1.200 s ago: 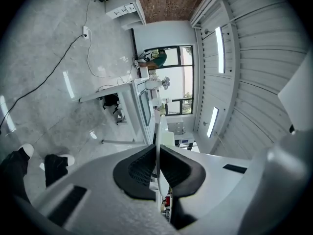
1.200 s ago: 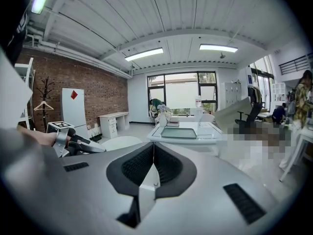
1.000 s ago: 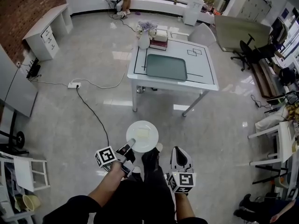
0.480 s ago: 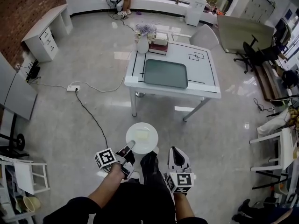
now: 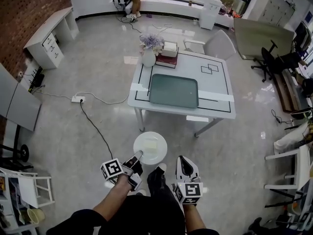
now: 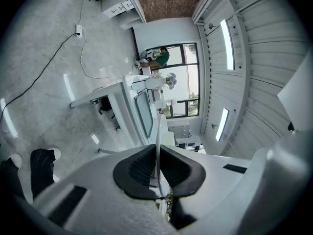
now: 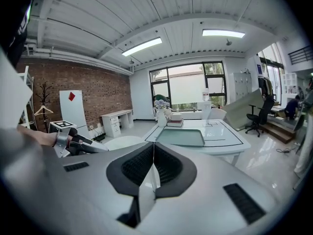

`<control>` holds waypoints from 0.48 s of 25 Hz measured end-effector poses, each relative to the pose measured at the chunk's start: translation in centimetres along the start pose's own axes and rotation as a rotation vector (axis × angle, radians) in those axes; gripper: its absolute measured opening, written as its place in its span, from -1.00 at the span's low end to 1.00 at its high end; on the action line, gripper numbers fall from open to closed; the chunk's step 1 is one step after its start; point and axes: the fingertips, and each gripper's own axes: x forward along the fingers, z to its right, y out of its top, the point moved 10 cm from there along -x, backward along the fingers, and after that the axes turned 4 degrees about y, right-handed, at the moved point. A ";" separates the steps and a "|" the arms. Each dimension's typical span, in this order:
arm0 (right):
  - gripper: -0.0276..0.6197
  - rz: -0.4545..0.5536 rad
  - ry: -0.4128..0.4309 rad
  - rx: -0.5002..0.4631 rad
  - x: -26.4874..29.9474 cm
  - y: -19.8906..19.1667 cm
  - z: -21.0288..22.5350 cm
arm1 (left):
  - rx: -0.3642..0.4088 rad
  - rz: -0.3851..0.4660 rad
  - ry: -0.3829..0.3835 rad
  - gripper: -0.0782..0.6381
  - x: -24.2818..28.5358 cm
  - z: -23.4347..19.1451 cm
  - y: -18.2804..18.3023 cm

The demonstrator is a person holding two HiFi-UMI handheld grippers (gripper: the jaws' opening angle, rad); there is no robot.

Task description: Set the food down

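A white plate (image 5: 150, 148) carrying a pale piece of food (image 5: 152, 143) hangs over the floor, short of the white table (image 5: 218, 98). My left gripper (image 5: 137, 155) is shut on the plate's near rim; in the left gripper view the rim (image 6: 157, 131) runs edge-on between the dark pads. My right gripper (image 5: 185, 159) is beside it to the right, shut with nothing in it; its pads (image 7: 166, 166) meet in a thin line. A green tray (image 5: 174, 90) lies on the table. The right gripper view shows the plate (image 7: 122, 142) and the left gripper (image 7: 85, 144) at its left.
A vase of flowers (image 5: 149, 53) and stacked books (image 5: 167, 58) stand at the table's far left corner. A chair (image 5: 217, 44) is behind the table. A cable and power strip (image 5: 78, 99) lie on the floor at left. White desk (image 5: 49, 31) by the brick wall.
The table has drawn closer and sits lower in the head view. Both grippers keep their places relative to my body, and the plate stays in the left grip.
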 end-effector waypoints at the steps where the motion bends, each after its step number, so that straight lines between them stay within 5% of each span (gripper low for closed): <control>1: -0.89 -0.004 0.004 0.000 0.7 0.2 0.7 | -0.006 0.002 -0.002 -0.73 0.9 0.2 0.3; 12: -0.89 -0.035 0.053 0.007 6.5 2.2 6.8 | -0.009 0.034 0.021 -0.73 8.3 2.2 2.8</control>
